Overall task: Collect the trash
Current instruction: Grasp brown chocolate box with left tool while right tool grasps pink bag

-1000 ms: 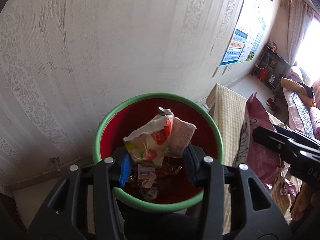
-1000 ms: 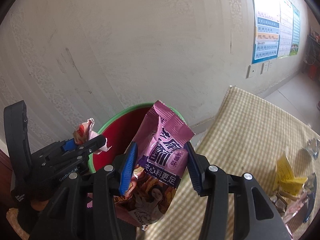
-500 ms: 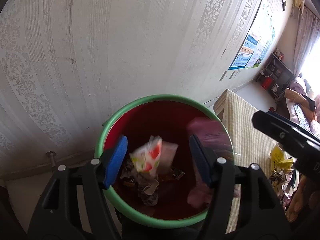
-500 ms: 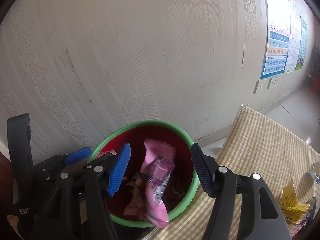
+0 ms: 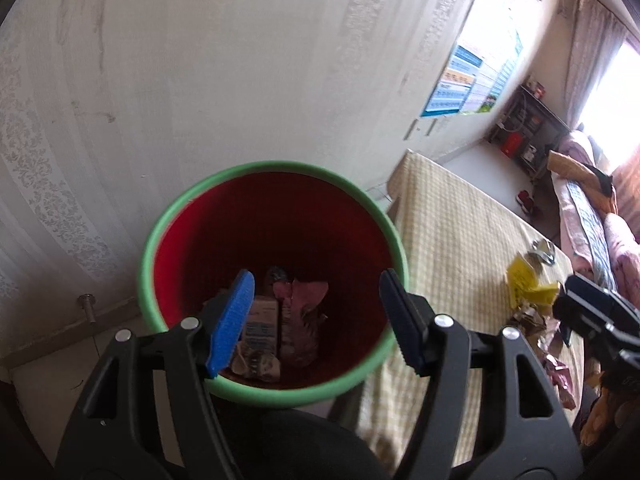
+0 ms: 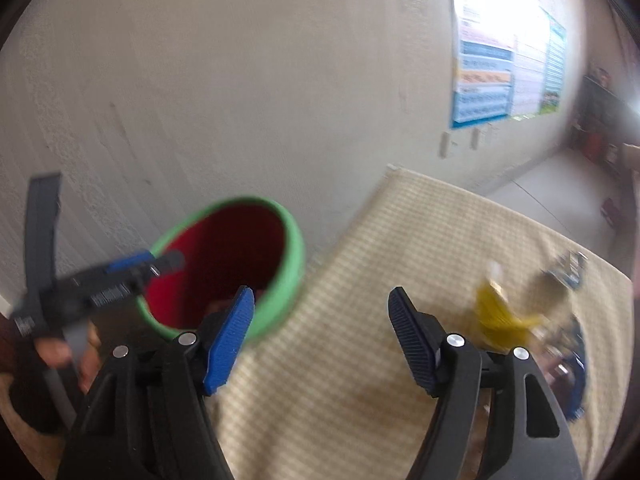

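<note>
L gripper spread, nothing btwn pads, over the bin. R gripper jaws just opened wider, empty, now beside bin over the checked cloth. Both wrappers released, now lying at bin bottom. Yellow trash on cloth, well apart from bin.

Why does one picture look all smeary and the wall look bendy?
Right wrist view: everything past the tool is smeared, the bin and yellow wrapper included. Left wrist view: sharp, the bin crisp, glare washing out the poster. Both views: the lens curves the wall.
</note>
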`<state>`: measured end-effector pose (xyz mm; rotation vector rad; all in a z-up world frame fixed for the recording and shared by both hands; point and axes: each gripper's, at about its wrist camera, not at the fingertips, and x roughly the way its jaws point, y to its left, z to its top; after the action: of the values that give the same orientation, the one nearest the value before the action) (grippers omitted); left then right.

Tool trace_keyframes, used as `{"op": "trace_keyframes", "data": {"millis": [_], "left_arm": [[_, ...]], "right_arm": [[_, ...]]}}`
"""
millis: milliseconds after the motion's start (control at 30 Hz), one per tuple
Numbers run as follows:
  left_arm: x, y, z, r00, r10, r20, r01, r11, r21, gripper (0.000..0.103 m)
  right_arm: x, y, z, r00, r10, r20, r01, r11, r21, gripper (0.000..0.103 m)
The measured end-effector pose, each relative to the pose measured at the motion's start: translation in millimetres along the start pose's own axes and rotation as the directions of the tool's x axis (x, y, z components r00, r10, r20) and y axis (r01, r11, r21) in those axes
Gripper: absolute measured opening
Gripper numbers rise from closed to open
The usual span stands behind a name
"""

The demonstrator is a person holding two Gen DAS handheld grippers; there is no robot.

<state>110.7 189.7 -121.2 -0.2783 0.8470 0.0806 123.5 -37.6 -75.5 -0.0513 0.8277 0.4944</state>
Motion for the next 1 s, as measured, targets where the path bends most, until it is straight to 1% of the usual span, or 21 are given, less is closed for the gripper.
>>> {"op": "trace_keyframes", "data": {"millis": [100, 167, 233, 300, 367, 433, 500, 533, 567, 600, 667, 733, 800, 900, 1000], "left_arm": [[-2, -20, -7, 1.000, -0.021, -0.015, 0.021, 0.999, 0.031, 0.063], [-2, -36, -12, 0.999, -0.038, -0.030, 0.040, 0.998, 0.053, 0.063], [-1, -50, -16, 0.998, -0.053, -0.045, 0.056, 0.996, 0.074, 0.064], [2, -70, -24, 0.995, -0.075, -0.069, 0.082, 0.991, 0.107, 0.064], [4, -90, -34, 0.991, -0.092, -0.094, 0.105, 0.984, 0.144, 0.064], [8, -115, -44, 0.986, -0.108, -0.125, 0.131, 0.972, 0.195, 0.064], [10, -132, -50, 0.983, -0.118, -0.143, 0.150, 0.961, 0.234, 0.065], [11, -143, -53, 0.980, -0.125, -0.152, 0.161, 0.953, 0.256, 0.067], [12, -152, -55, 0.979, -0.131, -0.159, 0.171, 0.948, 0.269, 0.068], [13, -160, -56, 0.977, -0.136, -0.163, 0.178, 0.944, 0.277, 0.068], [20, -178, -58, 0.972, -0.153, -0.180, 0.201, 0.936, 0.290, 0.068], [27, -196, -60, 0.966, -0.170, -0.193, 0.222, 0.929, 0.296, 0.069], [34, -211, -63, 0.963, -0.178, -0.205, 0.235, 0.923, 0.305, 0.071], [48, -234, -67, 0.958, -0.187, -0.219, 0.253, 0.910, 0.328, 0.072], [61, -251, -70, 0.957, -0.184, -0.224, 0.257, 0.898, 0.358, 0.072]], "right_arm": [[-17, -41, -29, 0.995, -0.088, -0.054, 0.091, 0.995, 0.038, 0.069], [-26, -71, -50, 0.984, -0.148, -0.103, 0.155, 0.986, 0.067, 0.070], [-35, -101, -72, 0.965, -0.218, -0.147, 0.234, 0.967, 0.097, 0.070], [-38, -126, -91, 0.949, -0.244, -0.199, 0.273, 0.952, 0.139, 0.070], [-38, -145, -110, 0.941, -0.240, -0.241, 0.288, 0.939, 0.189, 0.070], [-38, -162, -126, 0.942, -0.211, -0.261, 0.276, 0.929, 0.247, 0.069], [-35, -172, -140, 0.948, -0.164, -0.272, 0.247, 0.919, 0.307, 0.064], [-33, -174, -146, 0.950, -0.144, -0.279, 0.235, 0.916, 0.326, 0.057], [-30, -175, -150, 0.949, -0.127, -0.287, 0.224, 0.915, 0.335, 0.052], [-29, -175, -154, 0.949, -0.121, -0.292, 0.219, 0.917, 0.334, 0.051], [-29, -173, -154, 0.953, -0.116, -0.279, 0.207, 0.924, 0.322, 0.044], [-32, -176, -154, 0.964, -0.088, -0.250, 0.174, 0.921, 0.348, 0.043], [-35, -179, -155, 0.971, -0.078, -0.224, 0.159, 0.917, 0.366, 0.042], [-41, -184, -155, 0.978, -0.077, -0.193, 0.147, 0.911, 0.385, 0.042], [-45, -190, -151, 0.983, -0.071, -0.172, 0.137, 0.900, 0.413, 0.042]]}}
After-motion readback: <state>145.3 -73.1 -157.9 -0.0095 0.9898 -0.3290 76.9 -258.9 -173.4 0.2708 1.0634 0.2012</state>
